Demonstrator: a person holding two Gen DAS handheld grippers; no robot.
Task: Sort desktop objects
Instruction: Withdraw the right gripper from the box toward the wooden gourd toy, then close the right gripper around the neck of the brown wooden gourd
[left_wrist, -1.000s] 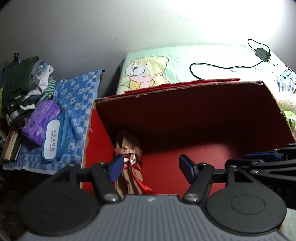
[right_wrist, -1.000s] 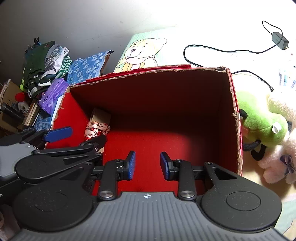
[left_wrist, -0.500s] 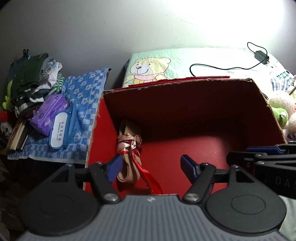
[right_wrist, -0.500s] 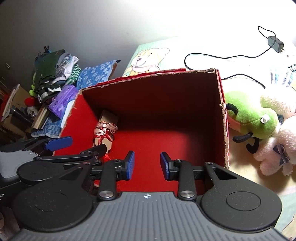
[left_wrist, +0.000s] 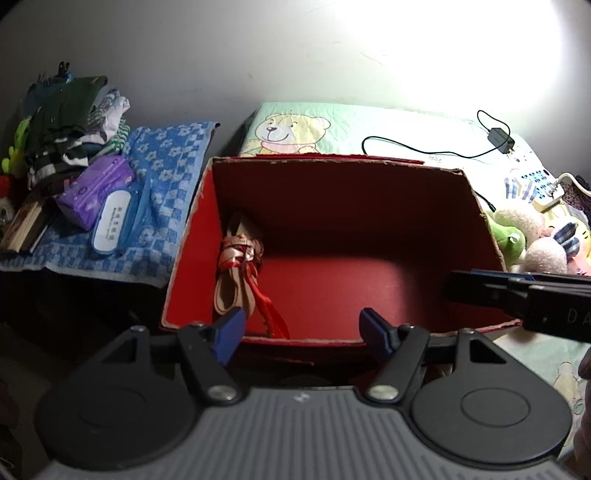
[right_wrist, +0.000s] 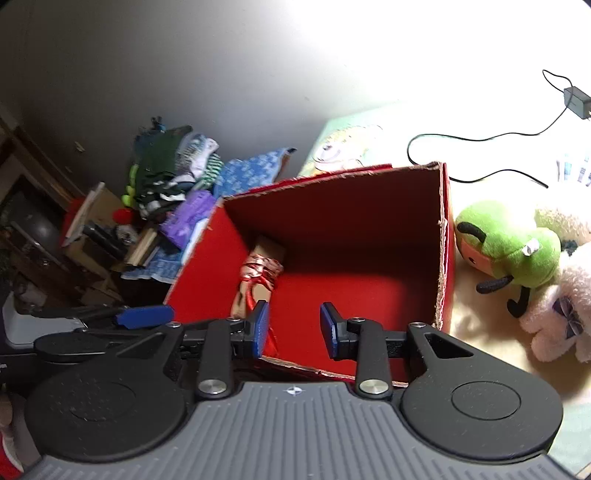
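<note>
Against the left wall of the red box (left_wrist: 332, 221), a tan bundle tied with red ribbon (left_wrist: 238, 266) lies on the floor of the box, its ribbon tail trailing toward the near edge. Both grippers hang just outside that near edge, empty: the left gripper (left_wrist: 300, 330) has its blue pads spread wide, the right gripper (right_wrist: 294, 328) has its jaws parted with a narrower gap. Beyond the box's right wall lie a green plush toy (right_wrist: 509, 251) and a pale pink one (right_wrist: 561, 314) on the bedspread (likely the next things to sort). To do it well, I judge the right gripper should widen, swing clear over the box's right wall, and pinch the green plush toy at its body rather than a limb.
</note>
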